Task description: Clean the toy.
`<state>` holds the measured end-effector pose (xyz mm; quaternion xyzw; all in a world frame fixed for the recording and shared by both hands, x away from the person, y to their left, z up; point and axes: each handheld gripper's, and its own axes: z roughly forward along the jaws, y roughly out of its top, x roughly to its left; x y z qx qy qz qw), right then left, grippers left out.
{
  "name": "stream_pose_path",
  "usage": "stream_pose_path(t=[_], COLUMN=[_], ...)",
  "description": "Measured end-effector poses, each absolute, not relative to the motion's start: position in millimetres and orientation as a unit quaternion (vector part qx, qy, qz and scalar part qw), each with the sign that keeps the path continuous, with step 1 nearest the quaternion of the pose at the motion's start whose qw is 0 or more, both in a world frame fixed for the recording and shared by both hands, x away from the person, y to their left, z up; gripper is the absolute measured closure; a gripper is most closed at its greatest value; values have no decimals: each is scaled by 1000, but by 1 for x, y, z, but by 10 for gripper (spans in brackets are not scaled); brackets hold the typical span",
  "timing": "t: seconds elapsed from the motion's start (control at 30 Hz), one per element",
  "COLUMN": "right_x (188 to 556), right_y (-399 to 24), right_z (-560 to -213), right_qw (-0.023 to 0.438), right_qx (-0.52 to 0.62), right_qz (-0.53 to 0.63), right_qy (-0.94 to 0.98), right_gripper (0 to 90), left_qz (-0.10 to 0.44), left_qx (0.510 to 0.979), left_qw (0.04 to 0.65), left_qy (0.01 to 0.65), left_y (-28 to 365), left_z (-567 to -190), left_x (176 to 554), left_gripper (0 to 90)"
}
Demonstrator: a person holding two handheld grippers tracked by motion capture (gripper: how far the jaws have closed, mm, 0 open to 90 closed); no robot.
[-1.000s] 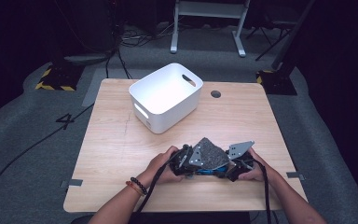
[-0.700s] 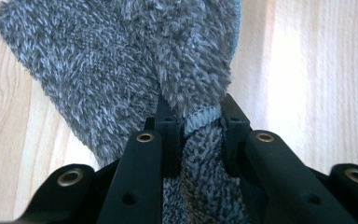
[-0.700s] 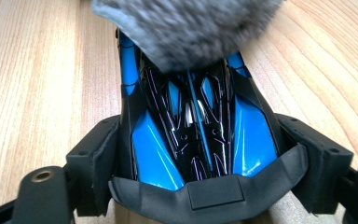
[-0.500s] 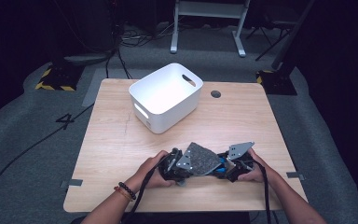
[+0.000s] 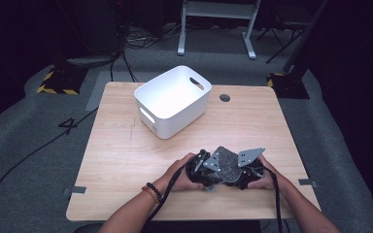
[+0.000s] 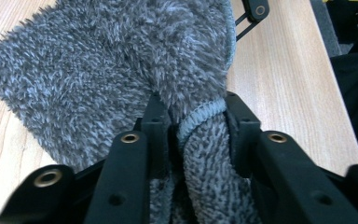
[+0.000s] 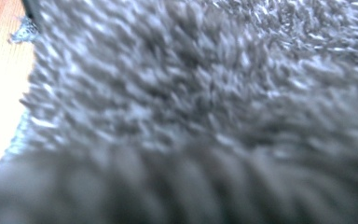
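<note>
Two hand-held grippers are working a fluffy grey microfibre cloth point(image 5: 226, 165) at the near edge of the light wooden table point(image 5: 126, 155). The left gripper point(image 6: 193, 126) is pinching a bunched fold of the cloth, its jaws having just eased slightly apart. The right gripper point(image 5: 252, 170) is lying against the cloth; its grip cannot be determined. A white plastic bin point(image 5: 172, 102) is standing well apart.

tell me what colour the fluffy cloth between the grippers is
Grey, a fuzzy cloth, clearest in the left gripper view.
</note>
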<state>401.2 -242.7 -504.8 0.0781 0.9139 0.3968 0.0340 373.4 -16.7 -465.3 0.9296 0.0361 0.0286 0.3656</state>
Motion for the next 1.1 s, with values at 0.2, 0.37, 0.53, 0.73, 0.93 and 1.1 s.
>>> stream_pose_path(t=[0.2,0.37,0.53,0.73,0.93,1.1], right_x=[401,400,399,399,398,397], right_y=[-243,-243,-244,-244,-243,-242], right_z=[-504,-504,-503,-503,-503,-503], right_qw=[36,36,34,34,35,36], right_qx=[75,75,73,74,77,77], right_qz=[392,390,389,388,387,386], right_qy=[916,917,918,918,918,918], right_gripper=[224,226,231,232,233,234], left_qz=[38,50,65,87,86,83], left_qx=[944,948,949,951,946,942], left_qw=[326,313,302,278,279,304], left_qy=[20,27,61,106,137,119], left_y=[-11,0,23,51,56,25], left_z=[-467,-464,-462,-468,-473,-465], left_x=[366,365,368,373,384,391], left_gripper=[759,761,763,764,760,760])
